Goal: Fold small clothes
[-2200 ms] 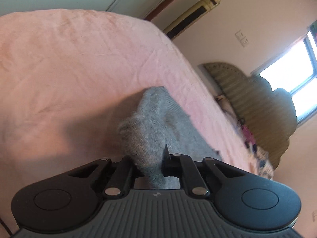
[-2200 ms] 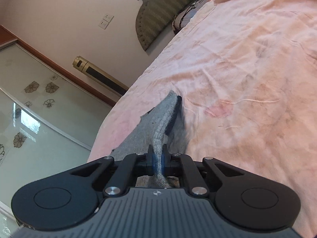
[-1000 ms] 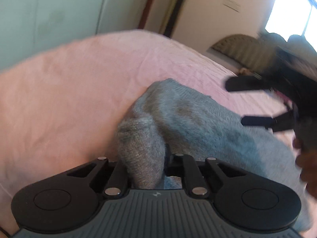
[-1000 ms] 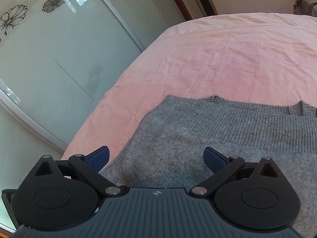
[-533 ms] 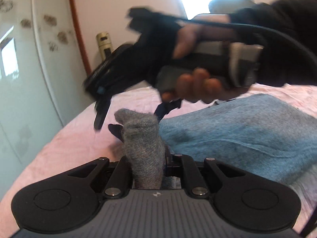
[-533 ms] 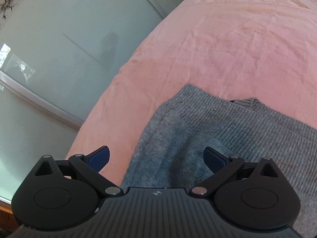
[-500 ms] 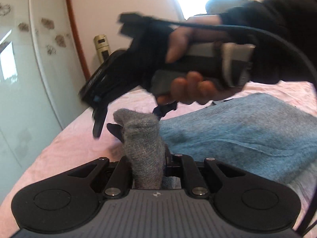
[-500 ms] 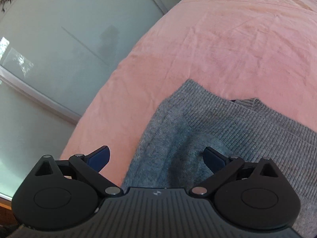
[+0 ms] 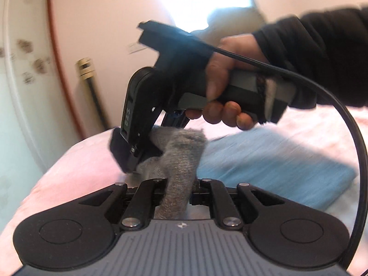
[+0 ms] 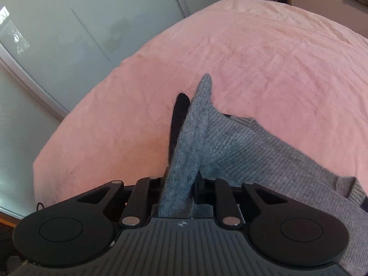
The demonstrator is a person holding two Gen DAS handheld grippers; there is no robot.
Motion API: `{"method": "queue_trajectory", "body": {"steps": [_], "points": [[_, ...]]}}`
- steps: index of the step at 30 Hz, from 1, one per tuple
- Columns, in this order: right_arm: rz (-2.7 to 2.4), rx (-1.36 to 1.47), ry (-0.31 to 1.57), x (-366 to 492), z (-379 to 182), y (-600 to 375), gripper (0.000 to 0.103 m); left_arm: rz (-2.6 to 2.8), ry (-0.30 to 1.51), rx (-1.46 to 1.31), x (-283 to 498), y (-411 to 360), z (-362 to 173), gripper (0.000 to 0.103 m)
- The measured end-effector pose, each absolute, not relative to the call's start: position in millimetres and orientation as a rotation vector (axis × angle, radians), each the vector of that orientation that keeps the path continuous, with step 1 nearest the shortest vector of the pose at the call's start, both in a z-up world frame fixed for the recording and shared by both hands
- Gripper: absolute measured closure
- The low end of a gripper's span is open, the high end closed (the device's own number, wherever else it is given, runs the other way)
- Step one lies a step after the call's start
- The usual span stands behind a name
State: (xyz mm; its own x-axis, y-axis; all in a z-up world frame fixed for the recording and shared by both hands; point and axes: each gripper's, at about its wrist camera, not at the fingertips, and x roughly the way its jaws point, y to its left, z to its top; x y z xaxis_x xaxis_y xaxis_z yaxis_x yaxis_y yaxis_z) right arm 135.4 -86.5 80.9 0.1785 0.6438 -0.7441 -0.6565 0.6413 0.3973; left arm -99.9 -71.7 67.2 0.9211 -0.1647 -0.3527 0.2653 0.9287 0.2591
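Observation:
A grey knit garment [image 10: 264, 151] lies on the pink bed sheet [image 10: 253, 57]. In the right wrist view a raised fold of it [image 10: 197, 115] stands between the jaws of my right gripper [image 10: 179, 181], which are closing and press on the knit. A dark shape [image 10: 179, 108] shows behind that fold; I cannot tell what it is. In the left wrist view my left gripper [image 9: 178, 184] is shut on a bunched corner of the same garment [image 9: 181, 151]. The right gripper [image 9: 138, 158], held by a hand [image 9: 220, 105], bites the cloth just beyond it.
Frosted sliding doors [image 10: 69, 46] stand past the bed's left edge. A black cable [image 9: 345, 115] loops from the right gripper's handle. The rest of the garment [image 9: 264, 161] spreads to the right on the sheet. A bright window lies behind the hand.
My right gripper's jaws have come together from wide open onto a fold of the garment. The left gripper has lifted its bunched corner, and the right gripper now sits lower against it.

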Motion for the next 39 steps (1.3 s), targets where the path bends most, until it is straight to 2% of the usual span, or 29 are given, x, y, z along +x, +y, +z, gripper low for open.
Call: {"method": "queue_trajectory", "body": {"steps": [5,9,11,13,14,15,16,17,18,19,20,23,28,30,31,32,35,36,39], "points": [[0.830,0.192,0.947,113,92,-212,0.082,-0.444,0.353,0.277,-104,-128,66,0.093],[0.724,0.368,0.992,105,51,-295,0.082,-0.522,0.491,0.290,-90,-164,38,0.093],[0.665,0.474,1.026,106,25,-320,0.071,-0.515,0.508,0.318,-89,-170,29,0.093],[0.687,0.612,0.997,104,10,-339,0.065,-0.515,0.509,0.327,-89,-169,29,0.093],[0.693,0.647,0.967,102,9,-344,0.053,-0.514,0.516,0.331,-88,-168,28,0.093],[0.692,0.659,0.935,102,11,-347,0.045,-0.511,0.520,0.343,-88,-173,28,0.093],[0.688,0.662,0.906,103,13,-347,0.029,-0.511,0.521,0.354,-86,-180,27,0.093],[0.686,0.665,0.881,106,16,-349,0.025,-0.515,0.518,0.362,-86,-183,27,0.093],[0.673,0.664,0.872,111,18,-347,0.027,-0.520,0.515,0.368,-83,-185,27,0.093],[0.668,0.643,0.894,116,17,-343,0.053,-0.526,0.517,0.368,-82,-188,27,0.093],[0.662,0.589,0.932,123,18,-336,0.086,-0.534,0.522,0.360,-79,-191,27,0.093],[0.649,0.478,0.916,131,22,-330,0.087,-0.571,0.545,0.337,-72,-191,25,0.093],[0.555,0.583,0.924,131,-2,-356,0.089,-0.697,0.495,0.211,-83,-138,40,0.090],[0.522,0.634,0.878,112,3,-365,0.068,-0.686,0.475,0.178,-96,-108,49,0.089],[0.507,0.649,0.854,100,9,-368,0.044,-0.653,0.456,0.182,-103,-95,53,0.087],[0.510,0.665,0.815,84,15,-372,0.026,-0.620,0.438,0.194,-110,-82,55,0.079],[0.610,0.716,0.776,39,26,-379,0.026,-0.486,0.377,0.279,-133,-55,53,0.054],[0.625,0.717,0.778,24,27,-380,0.026,-0.469,0.375,0.316,-138,-49,50,0.049],[0.642,0.677,0.807,-11,30,-376,0.026,-0.534,0.396,0.355,-149,-41,43,0.047]]}}
